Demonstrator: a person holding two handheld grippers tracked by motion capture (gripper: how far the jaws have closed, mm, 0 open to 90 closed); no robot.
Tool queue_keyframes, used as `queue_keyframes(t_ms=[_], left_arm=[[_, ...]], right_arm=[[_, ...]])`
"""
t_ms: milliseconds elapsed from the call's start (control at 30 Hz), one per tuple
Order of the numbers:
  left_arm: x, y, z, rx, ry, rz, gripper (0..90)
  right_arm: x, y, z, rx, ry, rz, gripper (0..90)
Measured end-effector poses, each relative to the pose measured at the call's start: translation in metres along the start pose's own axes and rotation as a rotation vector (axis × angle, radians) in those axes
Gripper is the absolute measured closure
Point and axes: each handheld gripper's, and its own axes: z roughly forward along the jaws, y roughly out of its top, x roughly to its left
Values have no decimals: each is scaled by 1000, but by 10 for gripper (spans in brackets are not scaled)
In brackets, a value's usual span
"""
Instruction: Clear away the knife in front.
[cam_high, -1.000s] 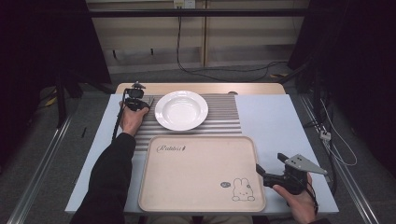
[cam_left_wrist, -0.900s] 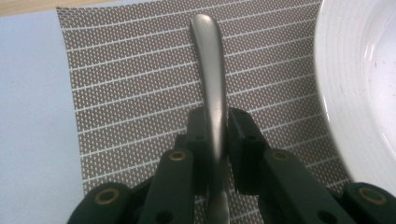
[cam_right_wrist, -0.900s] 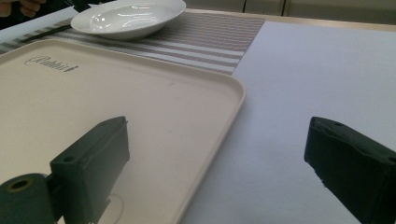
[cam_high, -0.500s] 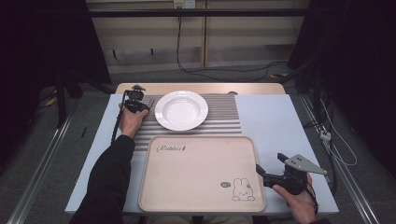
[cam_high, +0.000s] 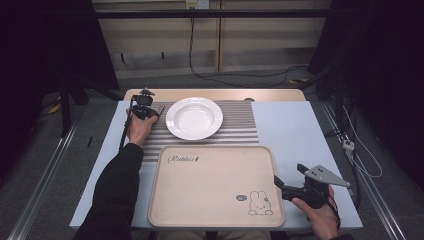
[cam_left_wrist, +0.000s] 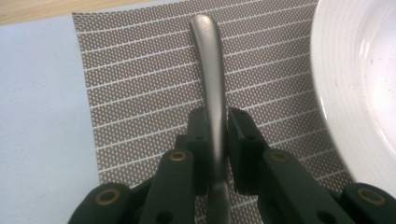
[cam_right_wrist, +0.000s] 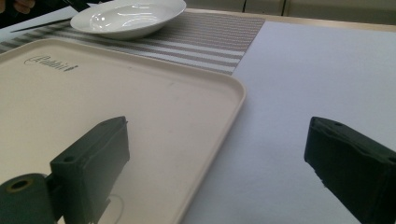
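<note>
The metal utensil handle (cam_left_wrist: 211, 70) is the thing in hand, lying flat on the striped placemat (cam_left_wrist: 140, 93) and clamped between the jaws of the left gripper (cam_left_wrist: 215, 135); whether it is a spoon, fork or knife cannot be told, since its working end is hidden under the gripper.

Largest to smallest: the tabletop (cam_high: 295, 130) carries a pale blue cover, and the beige tray (cam_high: 210, 185) takes up its near middle, at about 6 o'clock from the table's centre. A script logo sits at the tray's 10 o'clock corner and a small rabbit drawing at its 5 o'clock corner. Beyond the tray, at 12 o'clock from it, the placemat (cam_high: 235, 125) lies across the far part of the tabletop. The white plate (cam_high: 194, 118) rests on the mat, empty and upright.

At 9 o'clock from the plate, just beside its rim, the left gripper (cam_high: 144, 107) is held over the mat's left edge. In the left gripper view the handle runs toward 12 o'clock between the jaws, which press on it from both sides, with the plate rim at 3 o'clock.

The right gripper (cam_high: 282, 186) sits at 3 o'clock from the tray, just off its right rim near the rabbit corner. Its jaws stand wide apart and hold nothing; in the right gripper view one jaw is over the tray (cam_right_wrist: 140, 116) and the other over the bare blue tabletop (cam_right_wrist: 327, 70).
</note>
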Motion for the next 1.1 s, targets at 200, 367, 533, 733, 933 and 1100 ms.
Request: queue_keyframes(t_ms=[200, 367, 533, 733, 933, 1100], left_arm=[[0, 0, -6, 1, -9, 10, 798], [1, 1, -11, -9, -8, 9, 798], [2, 0, -17, -21, -15, 13, 798], [2, -1, -28, -48, -21, 0, 798], [3, -1, -42, -68, -29, 7, 798], [1, -2, -53, -91, -32, 28, 798]], right_arm=[[0, 0, 0, 0, 0, 0, 65], [0, 0, 0, 0, -2, 1, 65], [0, 0, 0, 1, -1, 0, 65], [0, 0, 0, 2, 0, -1, 65], [1, 0, 0, 2, 1, -1, 65], [1, 1, 1, 1, 3, -3, 65]])
